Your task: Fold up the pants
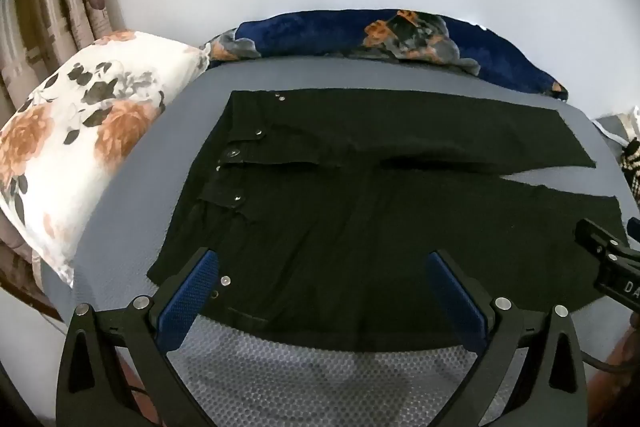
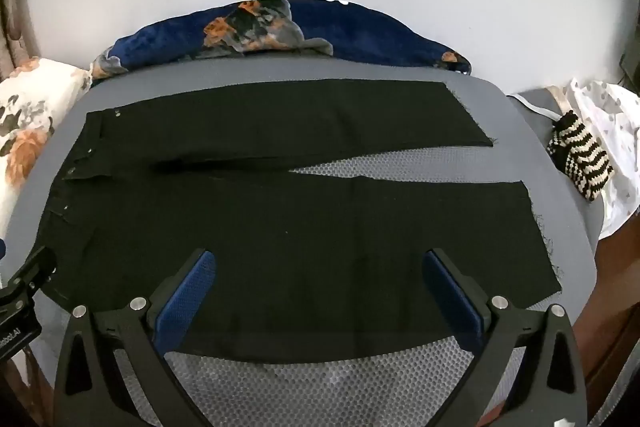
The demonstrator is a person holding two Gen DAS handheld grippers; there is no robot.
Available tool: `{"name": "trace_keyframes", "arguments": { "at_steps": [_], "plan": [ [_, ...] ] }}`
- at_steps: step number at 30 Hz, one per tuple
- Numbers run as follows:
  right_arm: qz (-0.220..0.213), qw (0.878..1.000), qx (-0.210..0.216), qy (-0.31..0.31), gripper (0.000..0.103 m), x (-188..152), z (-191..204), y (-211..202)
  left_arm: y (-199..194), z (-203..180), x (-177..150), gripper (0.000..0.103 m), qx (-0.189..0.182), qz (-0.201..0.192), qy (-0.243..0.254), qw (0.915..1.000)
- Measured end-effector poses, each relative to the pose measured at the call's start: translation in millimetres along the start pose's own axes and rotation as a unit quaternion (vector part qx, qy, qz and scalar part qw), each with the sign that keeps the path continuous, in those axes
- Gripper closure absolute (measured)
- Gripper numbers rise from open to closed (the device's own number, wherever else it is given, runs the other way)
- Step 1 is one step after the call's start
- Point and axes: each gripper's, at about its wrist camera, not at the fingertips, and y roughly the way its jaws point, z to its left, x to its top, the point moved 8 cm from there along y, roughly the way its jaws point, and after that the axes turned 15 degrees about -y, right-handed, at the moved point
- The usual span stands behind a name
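Left wrist view: black pants (image 1: 360, 195) lie flat on the grey bed (image 1: 120, 211), waistband toward the floral pillow (image 1: 80, 147), legs running to the right. The left tongs (image 1: 322, 279) are released, blue pads spread wide above the near edge of the pants, grasping nothing. The right tongs (image 1: 608, 259) show at the right border.

Right wrist view: the pants (image 2: 280, 219) span the bed (image 2: 500, 107), legs parted in a narrow V. The right tongs (image 2: 320, 279) are released over the near leg. A blue floral blanket (image 2: 280, 31) lies behind; a striped knit item (image 2: 580, 155) lies right.
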Motion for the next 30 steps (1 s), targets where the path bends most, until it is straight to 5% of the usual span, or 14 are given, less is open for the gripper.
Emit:
{"name": "trace_keyframes", "arguments": {
  "at_steps": [30],
  "plan": [
    [0.022,1.0,0.004,-0.007,0.0,-9,12,18,20,1,-12,0.0,0.003,0.025,0.002,0.9997]
  ]
}}
